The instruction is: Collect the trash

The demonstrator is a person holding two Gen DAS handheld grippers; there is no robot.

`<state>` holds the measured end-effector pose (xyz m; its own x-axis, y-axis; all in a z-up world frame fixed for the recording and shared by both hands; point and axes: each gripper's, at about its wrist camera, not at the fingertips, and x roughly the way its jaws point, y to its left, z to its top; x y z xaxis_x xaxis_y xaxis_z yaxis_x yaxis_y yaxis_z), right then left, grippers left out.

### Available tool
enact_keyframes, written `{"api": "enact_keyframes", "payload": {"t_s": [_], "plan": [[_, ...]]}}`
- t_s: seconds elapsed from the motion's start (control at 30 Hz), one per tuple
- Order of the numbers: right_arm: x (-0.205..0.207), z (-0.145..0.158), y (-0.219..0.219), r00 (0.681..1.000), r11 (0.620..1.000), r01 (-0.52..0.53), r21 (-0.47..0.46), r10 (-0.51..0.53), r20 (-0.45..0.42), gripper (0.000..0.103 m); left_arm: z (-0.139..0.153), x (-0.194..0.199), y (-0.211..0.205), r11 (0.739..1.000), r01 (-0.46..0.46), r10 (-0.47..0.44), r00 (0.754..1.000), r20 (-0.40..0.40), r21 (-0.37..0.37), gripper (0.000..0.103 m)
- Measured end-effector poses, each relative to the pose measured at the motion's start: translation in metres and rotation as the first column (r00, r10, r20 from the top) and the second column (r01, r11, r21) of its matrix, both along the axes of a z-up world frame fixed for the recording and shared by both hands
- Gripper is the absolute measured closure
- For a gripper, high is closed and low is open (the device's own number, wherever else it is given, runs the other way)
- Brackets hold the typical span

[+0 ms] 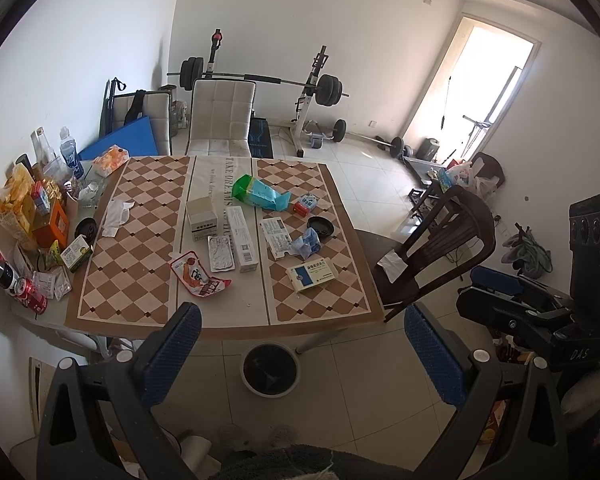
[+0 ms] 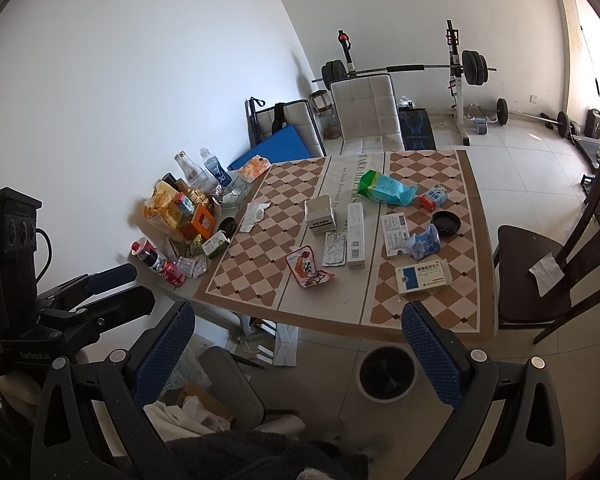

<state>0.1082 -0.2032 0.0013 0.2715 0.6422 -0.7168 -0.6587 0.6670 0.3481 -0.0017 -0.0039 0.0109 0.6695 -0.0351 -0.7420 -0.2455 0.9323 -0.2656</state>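
Observation:
Trash lies on the checkered table [image 1: 132, 264]: a red snack wrapper [image 1: 198, 276], a foil blister pack [image 1: 221, 253], a white and blue medicine box [image 1: 311, 275], a crumpled blue wrapper [image 1: 308, 241], a green and blue bag [image 1: 260, 193] and a white tissue [image 1: 115, 212]. A round bin [image 1: 270, 368] stands on the floor under the table's near edge; it also shows in the right wrist view [image 2: 386, 372]. My left gripper [image 1: 302, 354] is open and empty, held back from the table. My right gripper [image 2: 298, 354] is open and empty too.
Bottles, cans and snack packs crowd the table's left end [image 1: 32, 216]. A dark wooden chair [image 1: 432, 256] stands at the right side, white chairs [image 1: 222, 116] at the far end. A barbell rack [image 1: 260, 80] stands by the back wall. Boxes and paper [image 2: 204, 400] lie on the floor.

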Motion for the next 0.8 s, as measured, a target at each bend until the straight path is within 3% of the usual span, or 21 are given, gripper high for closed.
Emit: {"api": "enact_keyframes", "payload": {"t_s": [0.8], "plan": [[-0.0013,-0.0042,0.0033,1.0,1.0,0.004,-0.003,-0.004,-0.002,0.0,-0.002,-0.0003,-0.0008,1.0,0.013,-0.013,1.0,0.0,-0.005,0.0]]}}
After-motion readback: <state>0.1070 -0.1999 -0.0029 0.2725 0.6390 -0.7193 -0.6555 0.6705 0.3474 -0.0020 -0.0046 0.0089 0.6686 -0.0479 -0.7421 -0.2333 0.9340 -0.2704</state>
